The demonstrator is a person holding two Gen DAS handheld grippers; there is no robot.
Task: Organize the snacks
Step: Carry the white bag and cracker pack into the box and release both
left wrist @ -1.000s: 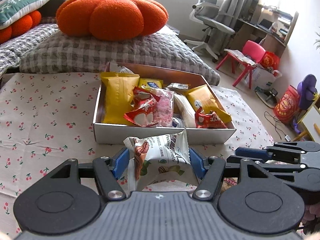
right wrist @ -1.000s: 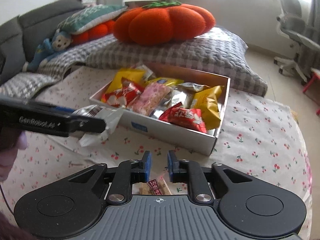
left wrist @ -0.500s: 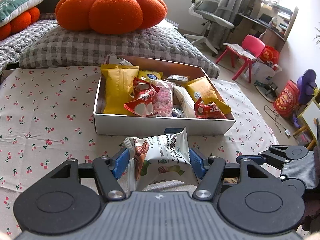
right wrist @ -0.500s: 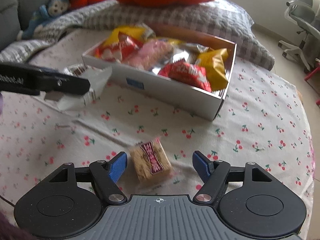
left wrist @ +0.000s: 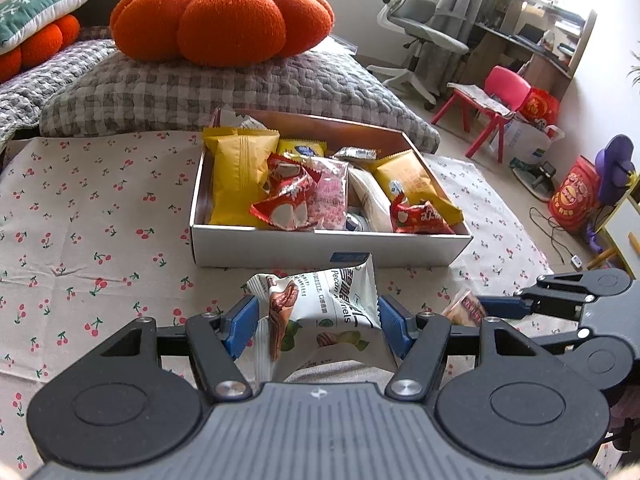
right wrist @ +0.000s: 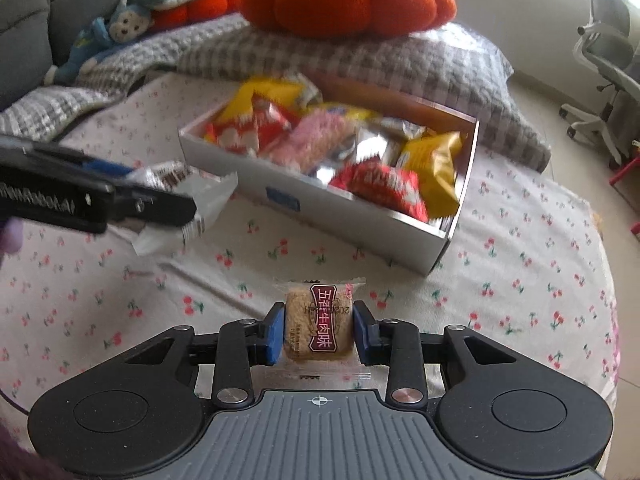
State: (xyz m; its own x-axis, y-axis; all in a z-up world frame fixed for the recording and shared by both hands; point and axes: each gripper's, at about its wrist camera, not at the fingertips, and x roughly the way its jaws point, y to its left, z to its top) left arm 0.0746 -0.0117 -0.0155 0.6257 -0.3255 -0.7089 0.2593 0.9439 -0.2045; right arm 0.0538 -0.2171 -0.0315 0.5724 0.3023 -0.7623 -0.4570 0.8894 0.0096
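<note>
A white cardboard box (left wrist: 280, 246) full of snack packets stands on the cherry-print cloth; it also shows in the right wrist view (right wrist: 320, 204). My left gripper (left wrist: 318, 322) is shut on a white pecan snack packet (left wrist: 328, 308), held just in front of the box's near wall. That gripper (right wrist: 120, 200) and packet (right wrist: 192, 196) also show at the left of the right wrist view. My right gripper (right wrist: 319, 330) is shut on a small square biscuit packet with a dark red label (right wrist: 320, 322), low over the cloth. That packet (left wrist: 466, 310) also shows in the left wrist view.
A grey checked cushion (left wrist: 200, 88) with an orange pumpkin pillow (left wrist: 224, 12) lies behind the box. The cloth's right edge drops to the floor, with a red stool (left wrist: 492, 104) and an office chair (left wrist: 420, 28) beyond. A blue plush monkey (right wrist: 104, 44) sits far left.
My right gripper opened, moved over the biscuit packet on the cloth, then closed on it. The left gripper kept hold of the pecan packet and barely moved.
</note>
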